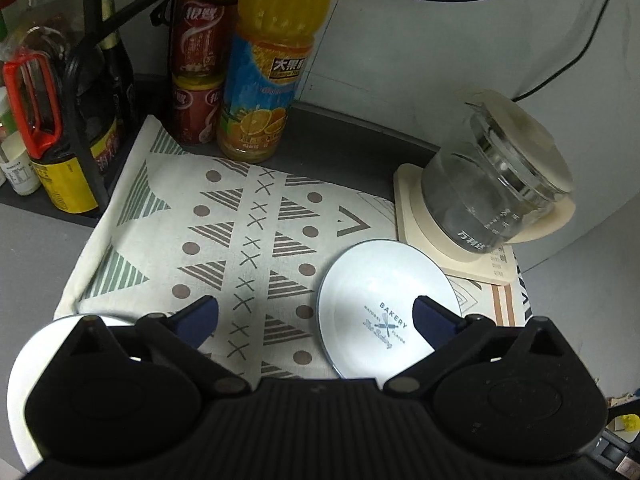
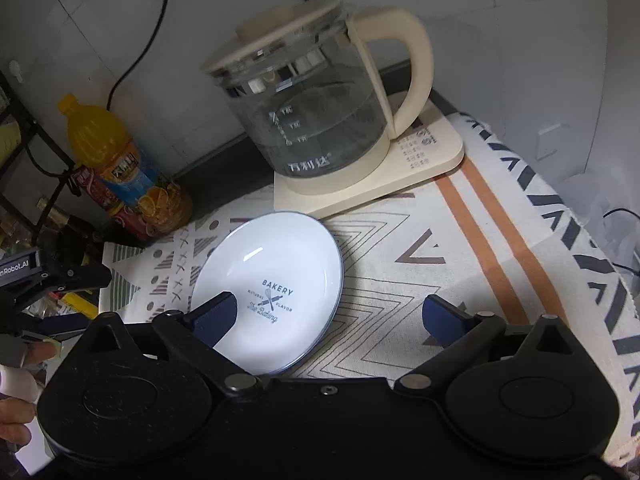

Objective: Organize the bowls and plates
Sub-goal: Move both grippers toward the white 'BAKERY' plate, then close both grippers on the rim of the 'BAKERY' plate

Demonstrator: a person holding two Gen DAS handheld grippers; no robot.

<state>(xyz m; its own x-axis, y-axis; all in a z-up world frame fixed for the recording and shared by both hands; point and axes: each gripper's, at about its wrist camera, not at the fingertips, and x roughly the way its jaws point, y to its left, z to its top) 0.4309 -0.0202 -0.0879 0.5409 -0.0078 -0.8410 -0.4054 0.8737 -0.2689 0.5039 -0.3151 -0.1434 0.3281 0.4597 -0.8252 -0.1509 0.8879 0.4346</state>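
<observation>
Right wrist view: we hover our right hand-held gripper (image 2: 326, 314), jaws wide apart and empty, over the bakery plate (image 2: 268, 292) beside the kettle (image 2: 304, 108), ready to grab.

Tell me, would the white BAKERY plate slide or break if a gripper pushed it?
The BAKERY plate looks glossy and hard, so it would probably stay stiff and could chip if knocked. It lies flat on the patterned cloth, so it likely won't roll or tip, and the fabric may drag along with it.

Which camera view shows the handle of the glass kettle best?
The right wrist view: the cream handle of the glass kettle with cream lid shows whole. In the left wrist view the kettle tilts at the edge, its handle hidden.
</observation>
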